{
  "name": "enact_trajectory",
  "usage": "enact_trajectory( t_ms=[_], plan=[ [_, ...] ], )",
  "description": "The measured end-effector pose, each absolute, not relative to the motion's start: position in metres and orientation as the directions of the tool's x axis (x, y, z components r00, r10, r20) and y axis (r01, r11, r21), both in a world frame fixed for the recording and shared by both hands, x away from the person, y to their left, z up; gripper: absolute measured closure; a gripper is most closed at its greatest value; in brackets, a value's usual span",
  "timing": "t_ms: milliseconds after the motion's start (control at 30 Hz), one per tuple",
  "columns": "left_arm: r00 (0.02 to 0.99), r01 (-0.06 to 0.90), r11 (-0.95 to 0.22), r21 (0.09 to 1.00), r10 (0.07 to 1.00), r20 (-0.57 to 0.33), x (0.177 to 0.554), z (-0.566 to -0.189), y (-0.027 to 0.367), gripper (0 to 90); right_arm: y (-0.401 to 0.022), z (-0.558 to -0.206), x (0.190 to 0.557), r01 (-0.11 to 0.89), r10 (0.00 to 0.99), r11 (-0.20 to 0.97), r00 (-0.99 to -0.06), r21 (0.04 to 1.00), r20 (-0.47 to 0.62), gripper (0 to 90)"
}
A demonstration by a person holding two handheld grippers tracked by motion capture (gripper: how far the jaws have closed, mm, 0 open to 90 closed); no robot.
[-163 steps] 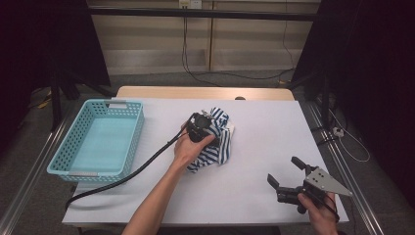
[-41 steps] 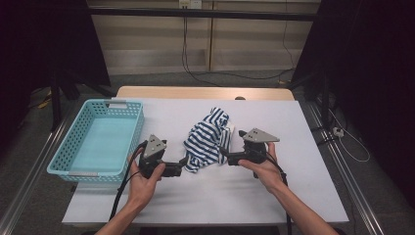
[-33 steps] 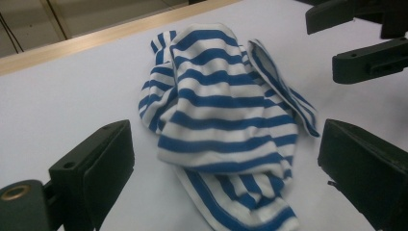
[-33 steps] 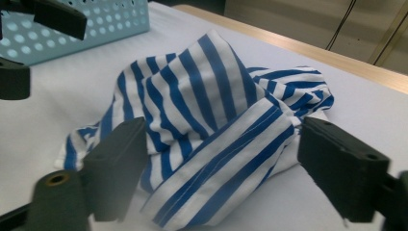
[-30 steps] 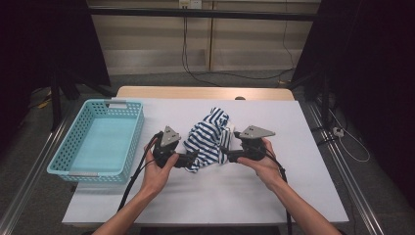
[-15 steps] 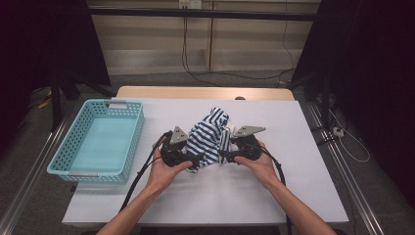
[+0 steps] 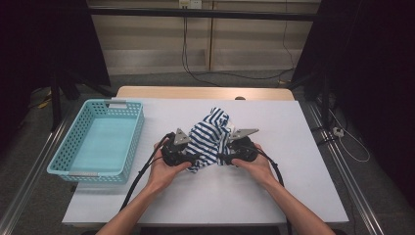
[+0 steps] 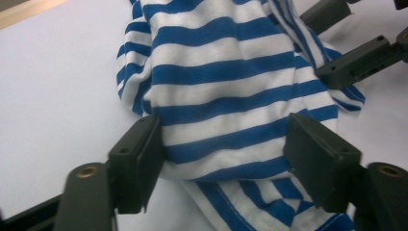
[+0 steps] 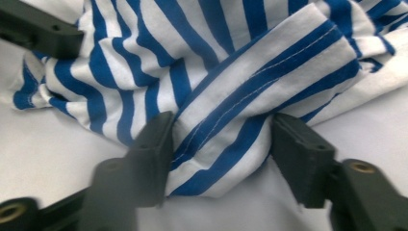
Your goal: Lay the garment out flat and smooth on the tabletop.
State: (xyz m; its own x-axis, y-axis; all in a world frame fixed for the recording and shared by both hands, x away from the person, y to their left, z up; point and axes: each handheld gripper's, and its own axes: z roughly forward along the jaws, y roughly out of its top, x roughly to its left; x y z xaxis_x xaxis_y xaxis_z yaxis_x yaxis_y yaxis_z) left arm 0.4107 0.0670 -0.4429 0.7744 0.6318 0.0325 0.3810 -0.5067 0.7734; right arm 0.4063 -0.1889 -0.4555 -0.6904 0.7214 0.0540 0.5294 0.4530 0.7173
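While both grippers' jaws have been closing, each pinches the striped cloth (image 7: pixel 208 139).

High view overhead, gripper views close, shared cloth (image 7: pixel 209 139)

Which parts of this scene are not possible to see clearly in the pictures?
- Striped cloth: crumpled, so what garment it is stays unclear.
- Left gripper: its view cuts the cloth at the top and bottom edges.
- Right gripper: folds hide the cloth underneath.
- Basket: its near wall hides part of the floor in the high view.
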Motion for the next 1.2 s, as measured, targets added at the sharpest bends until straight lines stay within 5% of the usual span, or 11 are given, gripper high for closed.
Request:
enact_trajectory(
  t_ms=[100, 367, 500, 667, 1200],
  plan=[
    [0.775, 0.394, -0.507, 0.766, 0.632, 0.020, 0.414, -0.445, 0.070, 43.8, -0.189, -0.456, 0.406, 0.535, 0.725, 0.445, -0.686, 0.718, 0.062, 57.4],
    [0.777, 0.409, -0.534, 0.740, 0.628, 0.025, 0.415, -0.450, 0.069, 53.1, -0.191, -0.455, 0.405, 0.520, 0.711, 0.452, -0.701, 0.725, 0.060, 77.6],
    [0.776, 0.406, -0.538, 0.739, 0.630, 0.033, 0.415, -0.449, 0.072, 67.3, -0.194, -0.452, 0.404, 0.514, 0.711, 0.437, -0.700, 0.738, 0.067, 86.1],
    [0.779, 0.421, -0.526, 0.739, 0.627, 0.004, 0.416, -0.445, 0.076, 83.7, -0.196, -0.446, 0.401, 0.492, 0.702, 0.426, -0.709, 0.760, 0.065, 86.8],
    [0.757, 0.451, -0.437, 0.778, 0.650, -0.074, 0.416, -0.433, 0.083, 85.2, -0.213, -0.410, 0.395, 0.434, 0.708, 0.320, -0.700, 0.842, 0.092, 86.9]
  ],
)
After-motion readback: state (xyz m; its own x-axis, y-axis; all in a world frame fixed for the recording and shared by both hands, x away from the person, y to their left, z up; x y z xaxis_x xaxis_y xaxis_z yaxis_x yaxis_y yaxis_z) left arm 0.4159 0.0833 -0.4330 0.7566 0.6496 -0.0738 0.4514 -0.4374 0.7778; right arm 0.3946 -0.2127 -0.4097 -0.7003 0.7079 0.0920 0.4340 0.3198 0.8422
